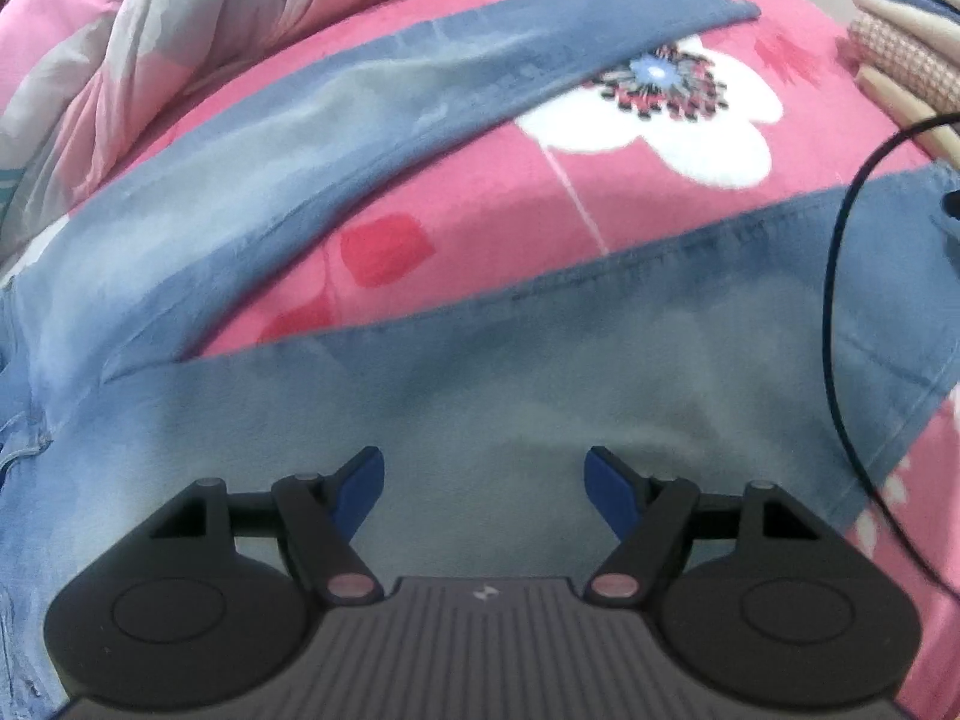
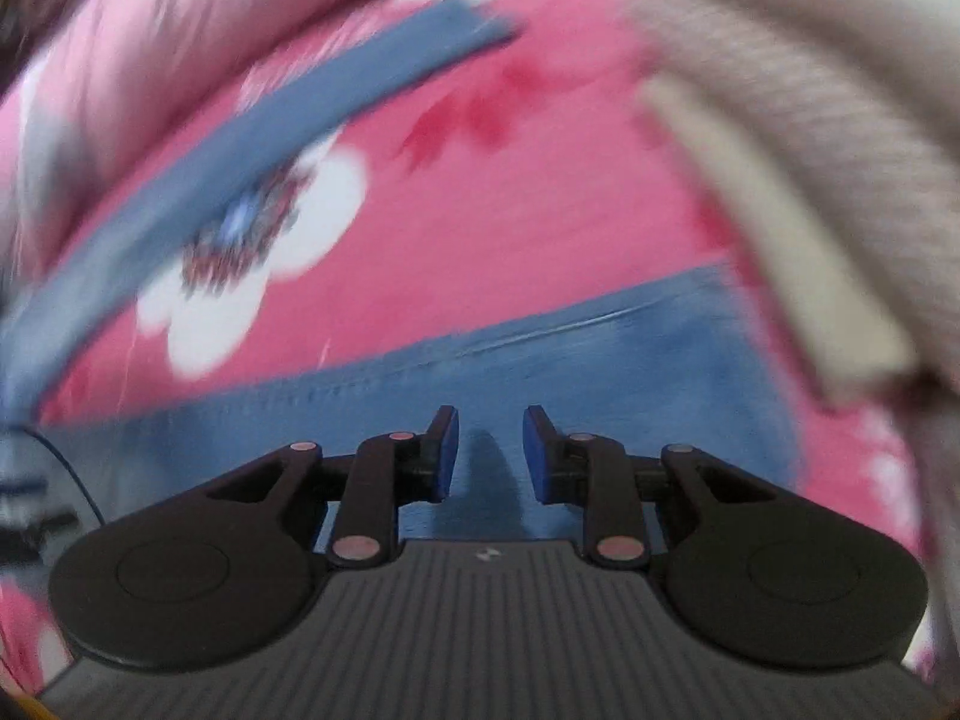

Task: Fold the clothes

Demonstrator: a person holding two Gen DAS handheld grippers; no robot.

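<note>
Left wrist view: your left gripper (image 1: 483, 483) hangs steeply over the blue jeans (image 1: 480, 372), jaws wide, nothing between them. The jeans lie spread on the pink floral sheet (image 1: 510, 192), legs parted (likely laid flat for folding). A folded pile (image 1: 900, 42) sits beyond the jeans.

Right wrist view: your right gripper (image 2: 489, 453) tilts down above the jeans (image 2: 600, 360), jaws narrowly apart, empty; picture blurred.

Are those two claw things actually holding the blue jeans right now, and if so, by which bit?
Nothing is held. The left gripper and the right gripper both stand open above the blue jeans, with no cloth between their pads.
</note>
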